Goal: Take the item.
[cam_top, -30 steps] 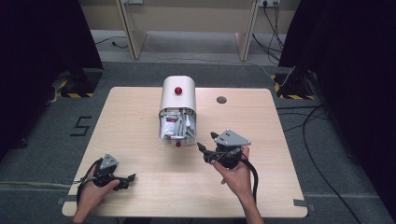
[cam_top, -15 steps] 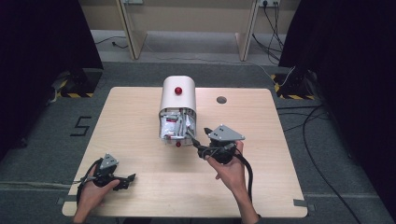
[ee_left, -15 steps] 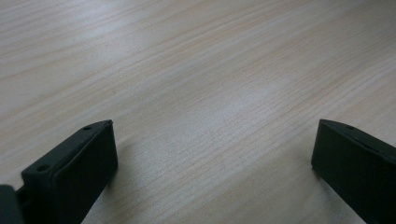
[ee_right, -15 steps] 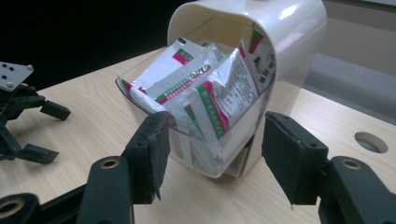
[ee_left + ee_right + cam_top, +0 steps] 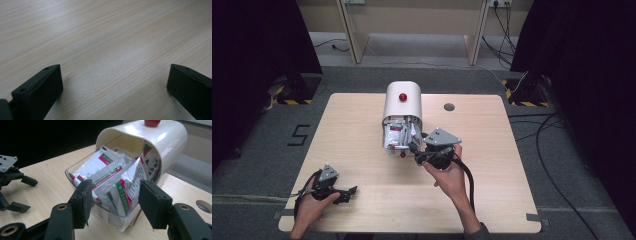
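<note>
A white round-topped container [image 5: 402,102] with a red knob [image 5: 402,96] lies mid-table. Its clear drawer [image 5: 398,139] sticks out toward me, stuffed with several white packets [image 5: 117,177] printed in green and red. My right gripper [image 5: 415,149] is open at the drawer's front right corner. In the right gripper view its jaws [image 5: 116,187] stand on either side of the drawer's front wall [image 5: 110,220] and the nearest packets, with a gap to each. My left gripper [image 5: 348,193] rests open on the wood at the near left, with bare tabletop between its jaws [image 5: 115,66].
The wooden table [image 5: 492,165] has a round cable hole [image 5: 449,106] right of the container. Cables [image 5: 539,132] run over the grey floor to the right. Open tabletop lies left of the container and between the two grippers.
My right gripper has moved forward and left until its jaws reach the drawer's front. The left gripper has stayed put.
</note>
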